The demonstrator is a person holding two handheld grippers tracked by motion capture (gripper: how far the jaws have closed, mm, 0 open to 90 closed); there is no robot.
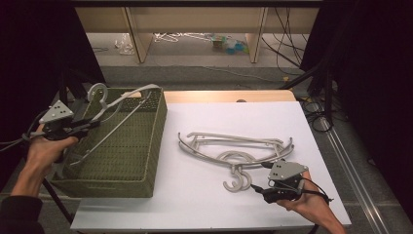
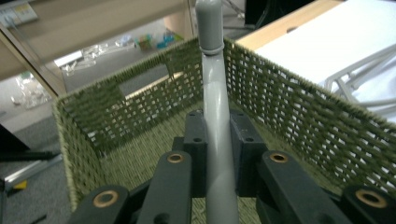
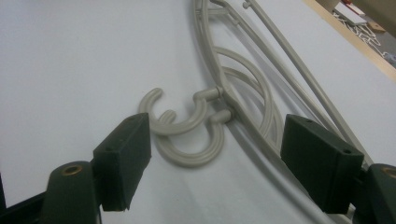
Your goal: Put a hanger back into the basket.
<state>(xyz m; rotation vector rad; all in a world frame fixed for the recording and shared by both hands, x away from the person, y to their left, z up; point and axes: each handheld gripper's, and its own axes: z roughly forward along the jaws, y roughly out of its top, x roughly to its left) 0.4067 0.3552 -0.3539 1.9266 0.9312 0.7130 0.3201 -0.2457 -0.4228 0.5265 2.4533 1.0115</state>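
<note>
While over basket (image 1: 146, 146), left gripper (image 1: 92, 124) fingers pinch hanger (image 2: 215, 135) | right gripper (image 3: 215, 158) (seemingly low) spread

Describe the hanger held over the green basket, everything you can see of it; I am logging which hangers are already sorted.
The pale grey plastic hanger looks smooth and slightly glossy, with a rounded hook at its top, curved shoulders and a thin straight lower bar. It hangs tilted over the green woven basket, lower end down inside, hook raised above the far left rim. The left hand-held gripper is shut on it: in the left gripper view its stem runs up between the black pads. Whether its lower end touches the basket floor cannot be told.
</note>
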